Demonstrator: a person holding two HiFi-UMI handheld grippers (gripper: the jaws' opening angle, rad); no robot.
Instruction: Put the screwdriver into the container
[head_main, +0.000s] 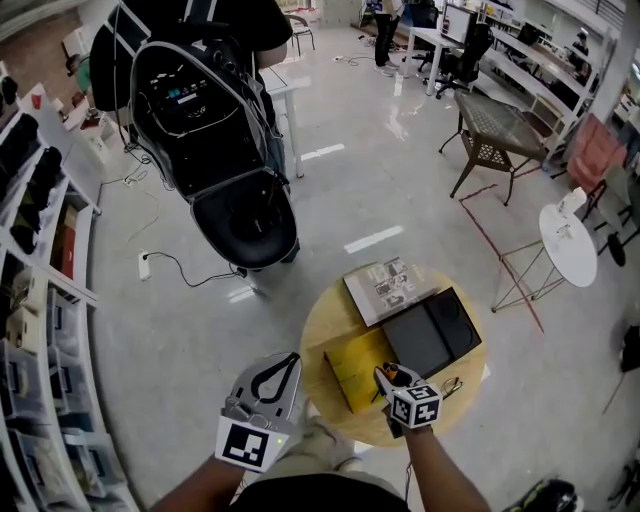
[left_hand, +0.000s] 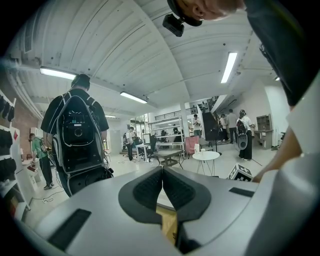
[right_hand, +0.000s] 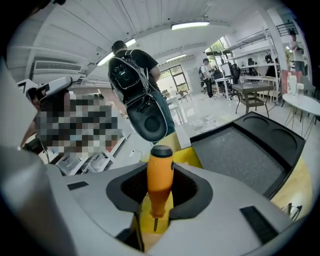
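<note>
the head view looks steeply down from above the round table (head_main: 322, 330), with the left gripper (head_main: 290, 362) and right gripper (head_main: 385, 372) at its lower edge. the left gripper view faces nearly level across the room from low beside the table. the right gripper view tilts down, close over the black tray (right_hand: 245, 150). all three share the person with a backpack (head_main: 200, 110); the head and right gripper views share the tray.
</note>
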